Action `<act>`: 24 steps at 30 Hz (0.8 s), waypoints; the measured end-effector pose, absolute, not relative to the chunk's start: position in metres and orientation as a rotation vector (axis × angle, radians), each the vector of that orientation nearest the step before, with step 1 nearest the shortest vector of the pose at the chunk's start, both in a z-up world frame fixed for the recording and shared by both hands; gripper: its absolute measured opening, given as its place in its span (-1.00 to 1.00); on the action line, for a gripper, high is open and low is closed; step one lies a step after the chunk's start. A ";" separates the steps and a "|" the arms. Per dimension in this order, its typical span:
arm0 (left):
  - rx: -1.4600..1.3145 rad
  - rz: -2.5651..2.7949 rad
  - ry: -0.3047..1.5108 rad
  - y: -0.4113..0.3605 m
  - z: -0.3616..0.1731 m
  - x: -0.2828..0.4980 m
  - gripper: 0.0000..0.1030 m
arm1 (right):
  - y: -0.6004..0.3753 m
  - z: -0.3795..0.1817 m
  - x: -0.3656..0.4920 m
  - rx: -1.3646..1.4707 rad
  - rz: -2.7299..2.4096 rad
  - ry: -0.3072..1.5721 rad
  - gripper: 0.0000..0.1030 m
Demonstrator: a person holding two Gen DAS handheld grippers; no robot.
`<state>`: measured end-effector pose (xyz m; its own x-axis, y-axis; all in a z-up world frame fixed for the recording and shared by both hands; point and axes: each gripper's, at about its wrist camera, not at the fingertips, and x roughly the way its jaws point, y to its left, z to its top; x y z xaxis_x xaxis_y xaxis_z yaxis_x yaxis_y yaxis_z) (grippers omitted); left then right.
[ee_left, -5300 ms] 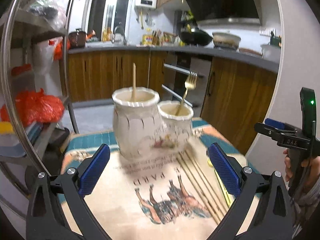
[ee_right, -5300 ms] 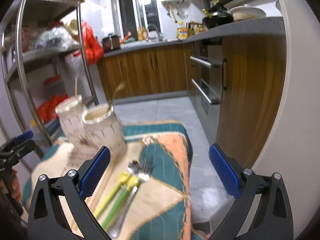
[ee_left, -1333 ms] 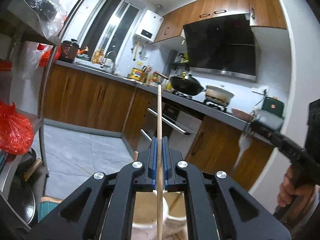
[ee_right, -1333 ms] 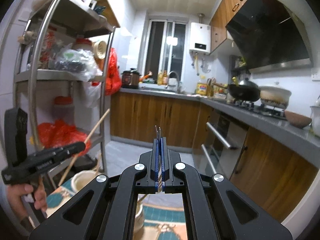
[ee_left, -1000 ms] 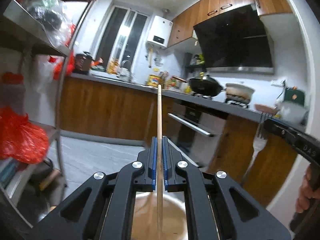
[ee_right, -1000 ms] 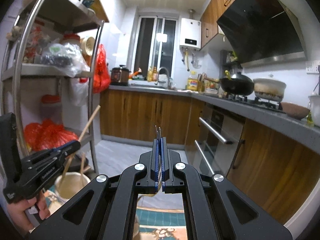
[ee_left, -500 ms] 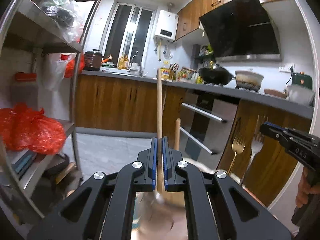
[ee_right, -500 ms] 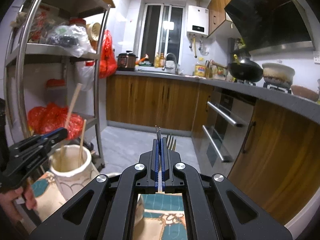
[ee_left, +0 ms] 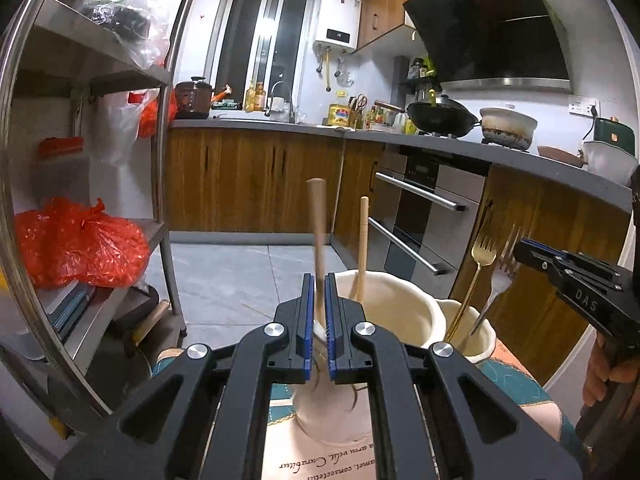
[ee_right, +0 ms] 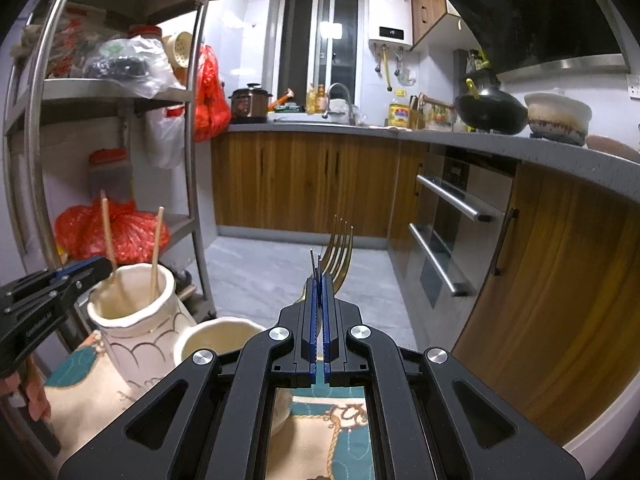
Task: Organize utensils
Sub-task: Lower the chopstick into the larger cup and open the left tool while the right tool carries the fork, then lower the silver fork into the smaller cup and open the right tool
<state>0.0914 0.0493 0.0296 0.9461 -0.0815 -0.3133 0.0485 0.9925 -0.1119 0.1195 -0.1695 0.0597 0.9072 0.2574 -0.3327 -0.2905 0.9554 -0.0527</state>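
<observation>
Chopstick (ee_left: pixel 316 232) between slightly parted left hand-held gripper (ee_left: pixel 319 312) pads; right hand-held gripper (ee_right: pixel 319 308) apparently pinching fork (ee_right: pixel 316 264).

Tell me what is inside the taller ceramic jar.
Two wooden chopsticks stand inside the taller ceramic jar, leaning on its rim; the left gripper has its pads either side of one. Their lower ends and the jar's bottom are hidden by its wall.
</observation>
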 end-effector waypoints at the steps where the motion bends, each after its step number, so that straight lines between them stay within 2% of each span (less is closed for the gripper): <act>1: -0.105 -0.067 0.329 0.050 0.030 0.092 -0.90 | -0.170 0.059 0.120 -0.099 0.283 0.333 -0.94; 4: -0.094 -0.059 0.337 0.050 0.031 0.091 -0.84 | -0.171 0.057 0.121 -0.086 0.282 0.341 -0.94; 8: -0.076 -0.044 0.337 0.050 0.035 0.087 -0.53 | -0.172 0.054 0.123 -0.076 0.283 0.348 -0.94; 13: -0.048 -0.047 0.331 0.048 0.040 0.080 -0.42 | -0.171 0.054 0.124 -0.079 0.285 0.355 -0.94; 15: -0.042 -0.049 0.330 0.047 0.042 0.077 -0.33 | -0.172 0.054 0.124 -0.076 0.286 0.357 -0.80; 19: -0.032 -0.050 0.334 0.046 0.043 0.074 -0.23 | -0.174 0.055 0.120 -0.061 0.289 0.353 -0.72; 21: -0.029 -0.050 0.335 0.045 0.043 0.072 -0.20 | -0.177 0.055 0.117 -0.047 0.294 0.354 -0.47; 24: -0.030 -0.055 0.343 0.044 0.043 0.069 -0.10 | -0.182 0.055 0.110 -0.025 0.305 0.358 -0.26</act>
